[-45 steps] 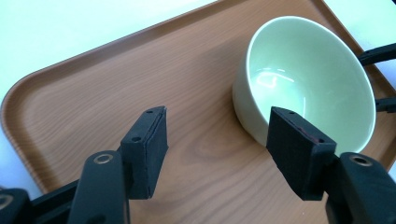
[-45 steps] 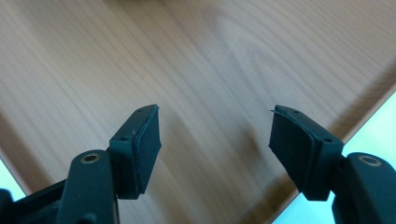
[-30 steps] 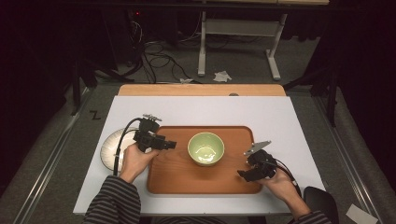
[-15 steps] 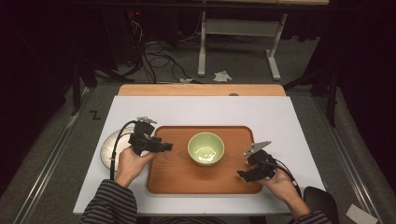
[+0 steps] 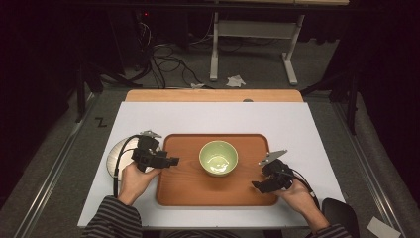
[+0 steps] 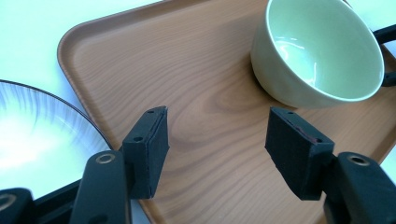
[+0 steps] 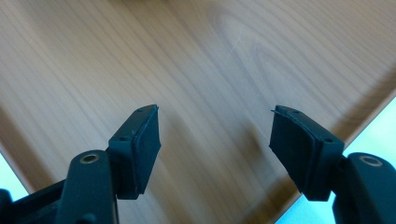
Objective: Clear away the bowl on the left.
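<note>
Dark floor with loose cables and a metal frame is seen beyond a white table top (image 5: 208, 116), which is edged at the far side by a pale wooden strip (image 5: 213, 95). On the white surface a rectangular brown wooden tray (image 5: 188, 186) is laid with its long axis running left to right. A pale green ceramic bowl (image 5: 218, 158) is set upright near the tray's middle, slightly toward the far edge, its mouth facing up; bare wood is left open all around it. Just beside the tray's left rim, a round white plate with a dark edge (image 5: 115, 153) is partly hidden by the left gripper (image 5: 172, 161), which is held over the tray's left edge with jaws spread apart and nothing between them, pointed toward the bowl. The right gripper (image 5: 256, 185) is held above the tray's near right corner, jaws likewise parted and empty; whether they touch the wood cannot be told.
</note>
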Demonstrator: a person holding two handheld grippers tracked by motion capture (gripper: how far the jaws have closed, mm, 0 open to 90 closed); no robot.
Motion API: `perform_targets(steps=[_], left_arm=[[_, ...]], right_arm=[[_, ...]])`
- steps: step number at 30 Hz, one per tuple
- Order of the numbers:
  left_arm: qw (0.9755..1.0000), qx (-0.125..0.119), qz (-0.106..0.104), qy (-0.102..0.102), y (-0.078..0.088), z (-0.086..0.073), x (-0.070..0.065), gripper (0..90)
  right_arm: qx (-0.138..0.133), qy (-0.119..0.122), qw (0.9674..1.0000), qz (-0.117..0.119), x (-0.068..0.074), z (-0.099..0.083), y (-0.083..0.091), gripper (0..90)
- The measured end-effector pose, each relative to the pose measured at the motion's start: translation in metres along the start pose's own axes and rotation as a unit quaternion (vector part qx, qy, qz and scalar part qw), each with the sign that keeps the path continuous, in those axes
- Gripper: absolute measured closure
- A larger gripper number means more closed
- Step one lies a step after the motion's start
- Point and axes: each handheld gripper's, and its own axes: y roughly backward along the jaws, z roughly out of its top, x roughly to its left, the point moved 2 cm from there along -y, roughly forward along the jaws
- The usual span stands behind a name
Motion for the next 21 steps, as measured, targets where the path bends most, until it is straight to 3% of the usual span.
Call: perform_targets(steps=[21], left_arm=[[0.9991, 0.013, 0.012, -0.038, -0.008, -0.013, -0.016, 38.0]], right_arm=[[-0.002, 0.002, 1.0000, -0.002, 0.000, 0.000, 0.000, 35.1]])
